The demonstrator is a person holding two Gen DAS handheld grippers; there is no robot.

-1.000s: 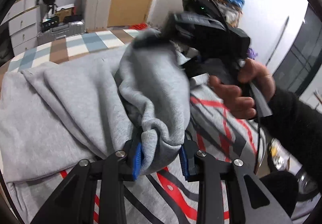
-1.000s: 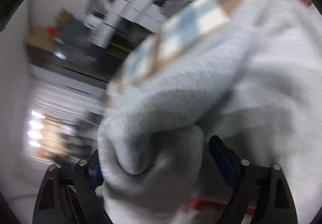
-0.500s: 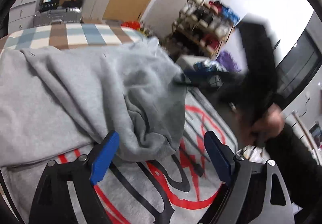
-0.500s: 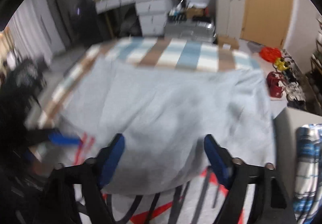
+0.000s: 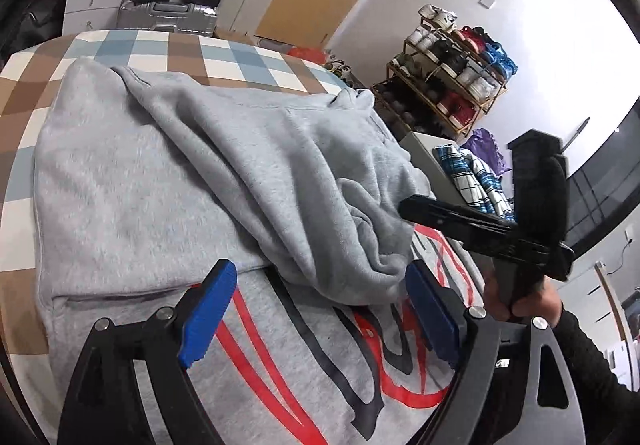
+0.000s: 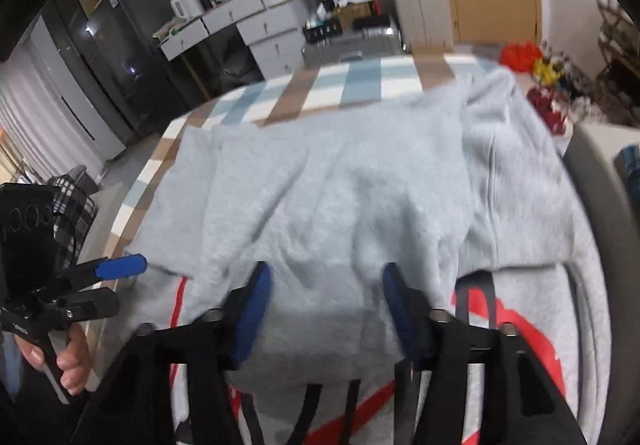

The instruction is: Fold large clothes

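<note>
1. the sweatshirt is thick, soft fleece, so by my judgement it will sag and bunch, not hold a crease; it looks fairly heavy for a garment but neither slippery nor fragile.
2. the best hold, i think, is a doubled edge or the cuff end of the folded sleeve, where the layers give the pads something to bite.
3. it is pale grey with a red and black print across the near part (the print is partly covered), and it lies spread on the checked bed cover, with one sleeve lying across the body.
4. the left gripper is spread wide and holds nothing, hovering at the sleeve end.
5. the right gripper is likewise spread and empty above the cloth.
</note>
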